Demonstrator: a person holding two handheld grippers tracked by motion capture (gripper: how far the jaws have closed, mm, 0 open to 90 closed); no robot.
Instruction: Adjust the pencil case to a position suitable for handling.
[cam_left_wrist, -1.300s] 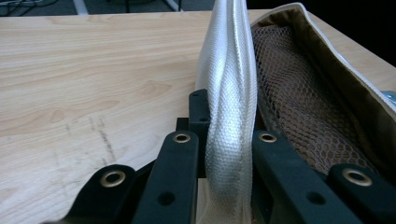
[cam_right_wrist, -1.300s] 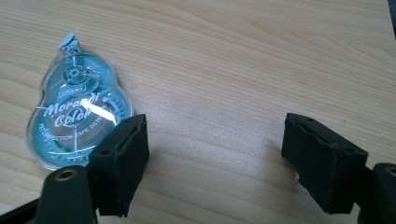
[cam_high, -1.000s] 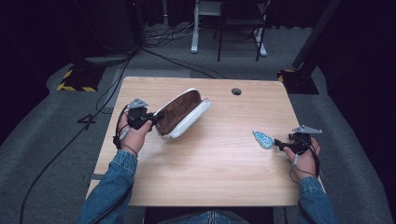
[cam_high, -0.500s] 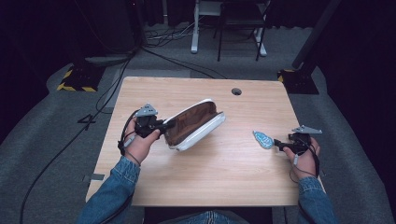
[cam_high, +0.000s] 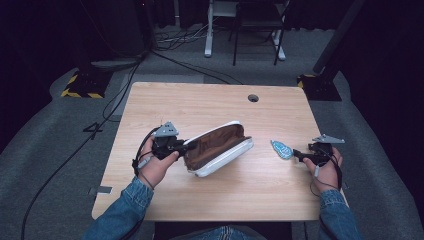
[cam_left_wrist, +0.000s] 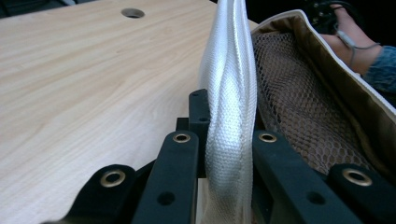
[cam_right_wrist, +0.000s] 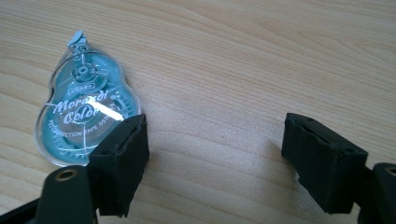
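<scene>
I'm pinching the white pouch (cam_high: 220, 150) rim in the left tongs (cam_high: 192, 145), holding it open mid-bench (cam_high: 200, 105) — right tongs (cam_high: 298, 155) gaping beside the correction tape (cam_high: 282, 149). Next, probably: grabbing it squarely.

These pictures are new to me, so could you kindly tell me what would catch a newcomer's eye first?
The open white pouch with its brown mesh lining stands out, lying near the middle of the wooden table; the left claw is shut on its white edge. To its right lies a small teal correction tape, just beside the right claw, whose jaws stand open over bare wood.
</scene>
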